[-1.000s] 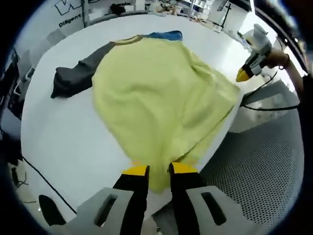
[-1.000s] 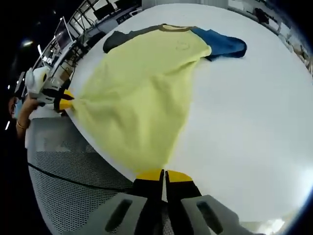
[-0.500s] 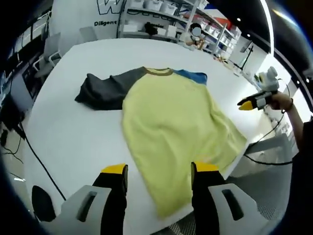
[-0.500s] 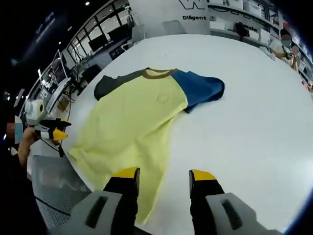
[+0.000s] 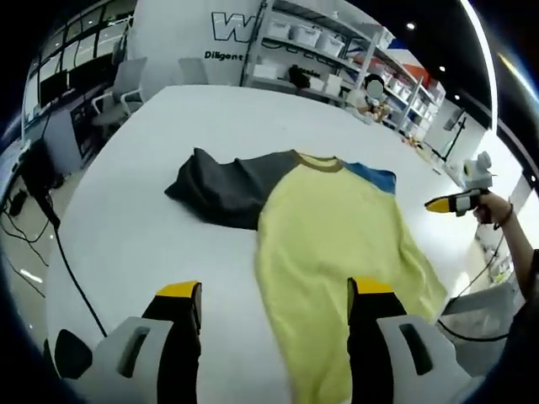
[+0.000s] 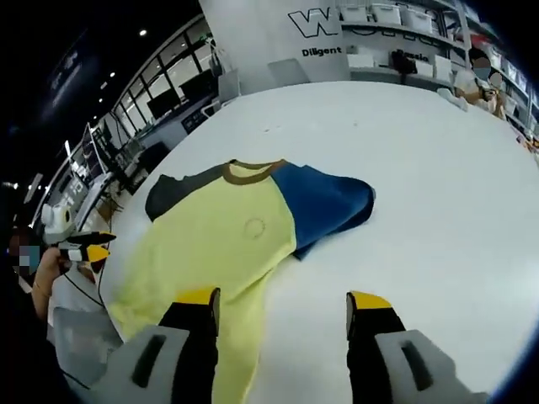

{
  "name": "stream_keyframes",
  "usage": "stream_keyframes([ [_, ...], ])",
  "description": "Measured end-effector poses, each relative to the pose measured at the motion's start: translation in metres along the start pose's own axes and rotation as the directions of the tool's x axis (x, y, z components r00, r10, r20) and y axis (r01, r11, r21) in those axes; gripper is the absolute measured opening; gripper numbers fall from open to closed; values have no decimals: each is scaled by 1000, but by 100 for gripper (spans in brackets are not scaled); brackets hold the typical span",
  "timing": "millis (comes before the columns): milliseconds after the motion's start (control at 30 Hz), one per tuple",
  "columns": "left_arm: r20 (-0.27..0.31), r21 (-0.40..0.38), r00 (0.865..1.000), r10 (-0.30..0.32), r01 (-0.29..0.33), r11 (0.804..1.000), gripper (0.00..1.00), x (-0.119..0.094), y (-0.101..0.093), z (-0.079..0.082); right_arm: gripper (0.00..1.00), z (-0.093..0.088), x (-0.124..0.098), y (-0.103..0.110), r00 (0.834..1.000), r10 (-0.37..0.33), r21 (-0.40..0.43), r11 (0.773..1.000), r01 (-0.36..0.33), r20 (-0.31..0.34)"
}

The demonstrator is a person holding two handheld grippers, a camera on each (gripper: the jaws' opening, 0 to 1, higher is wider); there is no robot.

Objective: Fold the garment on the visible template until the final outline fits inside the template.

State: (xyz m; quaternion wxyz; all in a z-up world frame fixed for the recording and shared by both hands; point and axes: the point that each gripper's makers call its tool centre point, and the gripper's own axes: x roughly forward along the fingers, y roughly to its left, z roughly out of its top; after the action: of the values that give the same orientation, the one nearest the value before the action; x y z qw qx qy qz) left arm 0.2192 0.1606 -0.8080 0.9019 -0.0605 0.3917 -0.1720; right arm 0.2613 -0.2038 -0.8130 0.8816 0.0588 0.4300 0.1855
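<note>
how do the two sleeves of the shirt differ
Colour: the dark grey sleeve is charcoal, the blue sleeve is bright blue.
Side: in the right gripper view the dark grey sleeve lies left of the brown collar, the blue sleeve to its right.
Lie: in the left gripper view the dark grey sleeve spreads wide and rumpled; in the right gripper view the blue sleeve lies smoother.
Both join the yellow body and lie on the white table.

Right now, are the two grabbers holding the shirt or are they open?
Left gripper: open, holding nothing, above the shirt.
Right gripper: open, holding nothing.
</note>
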Motion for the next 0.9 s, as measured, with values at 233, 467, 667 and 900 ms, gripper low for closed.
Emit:
stream_keyframes([
  [233,46,-60,998,35,-32,998,67,25,19,23,62,29,27,-26,997,9,50,999,-13,78],
  [467,63,-96,997,53,-47,994,59,53,32,38,51,45,54,-55,993,-23,80,997,14,116],
  [667,58,-122,997,55,-47,991,48,75,34,43,44,54,64,-66,990,-38,109,994,23,138],
  [900,74,-233,988,132,-112,966,39,90,52,48,27,61,74,-78,986,-59,111,993,42,157],
])
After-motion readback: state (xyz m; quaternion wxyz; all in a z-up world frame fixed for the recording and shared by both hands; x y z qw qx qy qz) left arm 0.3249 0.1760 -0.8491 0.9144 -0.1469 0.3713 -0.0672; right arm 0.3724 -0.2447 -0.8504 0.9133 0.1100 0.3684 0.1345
